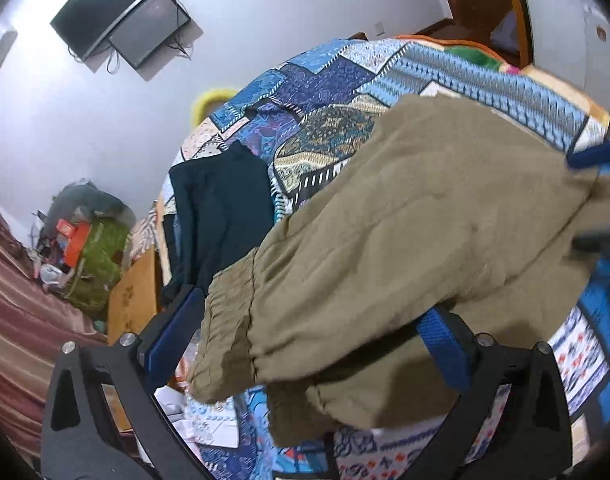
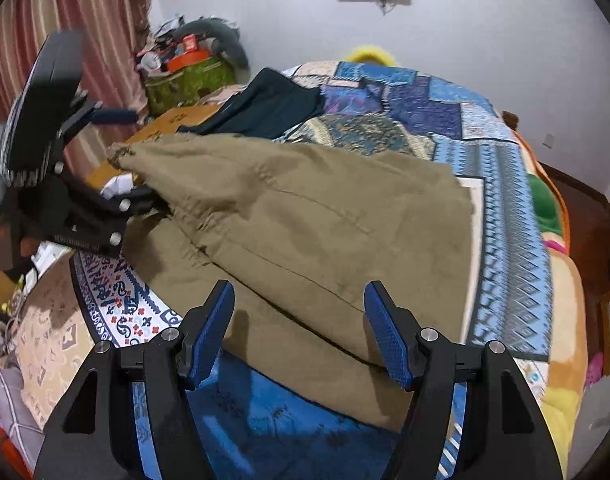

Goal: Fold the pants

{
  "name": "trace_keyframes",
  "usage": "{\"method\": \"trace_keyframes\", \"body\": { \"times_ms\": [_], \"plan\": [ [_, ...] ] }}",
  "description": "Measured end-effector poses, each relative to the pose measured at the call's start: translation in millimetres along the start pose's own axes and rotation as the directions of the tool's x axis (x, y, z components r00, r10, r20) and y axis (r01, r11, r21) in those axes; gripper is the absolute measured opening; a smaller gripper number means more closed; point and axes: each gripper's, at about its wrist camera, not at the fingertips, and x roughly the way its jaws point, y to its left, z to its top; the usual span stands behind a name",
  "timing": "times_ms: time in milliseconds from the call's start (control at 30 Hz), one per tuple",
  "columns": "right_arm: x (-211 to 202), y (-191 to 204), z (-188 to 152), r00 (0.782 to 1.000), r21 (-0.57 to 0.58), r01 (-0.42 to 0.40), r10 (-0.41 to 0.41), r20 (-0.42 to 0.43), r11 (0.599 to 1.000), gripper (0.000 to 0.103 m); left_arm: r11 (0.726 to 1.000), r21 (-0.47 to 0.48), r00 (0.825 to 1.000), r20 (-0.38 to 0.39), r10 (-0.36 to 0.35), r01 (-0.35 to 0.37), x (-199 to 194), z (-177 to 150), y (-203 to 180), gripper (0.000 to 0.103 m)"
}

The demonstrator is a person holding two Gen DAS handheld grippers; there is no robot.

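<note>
Olive-khaki pants (image 2: 305, 220) lie folded over on the patchwork bedspread (image 2: 505, 184); they also fill the left wrist view (image 1: 405, 220). My left gripper (image 1: 305, 340) is open, its jaws wide apart, with the elastic waistband (image 1: 229, 312) draped between and over them. From the right wrist view the left gripper (image 2: 145, 200) sits at the pants' left end, its tips hidden by cloth. My right gripper (image 2: 299, 328) is open and empty, just above the pants' near edge.
Dark folded pants (image 2: 273, 100) lie at the bed's far left. A cluttered green bag (image 2: 189, 76) stands by the striped curtain (image 2: 85, 20). A TV (image 1: 121, 12) hangs on the wall. A wooden bed frame (image 1: 133, 300) edges the bed.
</note>
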Motion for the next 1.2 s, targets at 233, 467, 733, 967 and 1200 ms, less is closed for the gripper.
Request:
{"method": "trace_keyframes", "body": {
  "times_ms": [233,467,733,967,1200],
  "plan": [
    [26.1,14.0,13.2,1.000,-0.076,0.017,-0.018,-0.014,0.997,0.063,0.991,-0.106,0.997,0.008,-0.077,0.077,-4.4,17.4,24.2,0.103],
    [25.7,11.6,28.1,0.999,-0.063,0.008,-0.006,0.035,0.998,0.016,0.980,-0.121,0.988,0.019,-0.155,0.156,-18.2,8.1,21.7,0.103],
    [9.9,8.2,37.1,0.996,-0.048,0.010,-0.006,0.085,0.999,0.008,0.985,-0.037,0.986,-0.010,-0.168,0.167,-12.6,4.2,-10.6,0.103],
    [5.6,8.7,40.0,0.995,-0.046,0.017,-0.012,0.102,0.999,0.007,0.989,-0.046,0.990,-0.014,-0.143,0.142,-3.4,8.8,-17.4,0.069],
    [-8.4,16.9,34.0,0.992,-0.096,0.027,-0.015,0.122,0.995,0.006,0.986,-0.029,0.986,0.033,-0.162,0.163,-30.1,8.1,-11.7,0.022]
  ]
}}
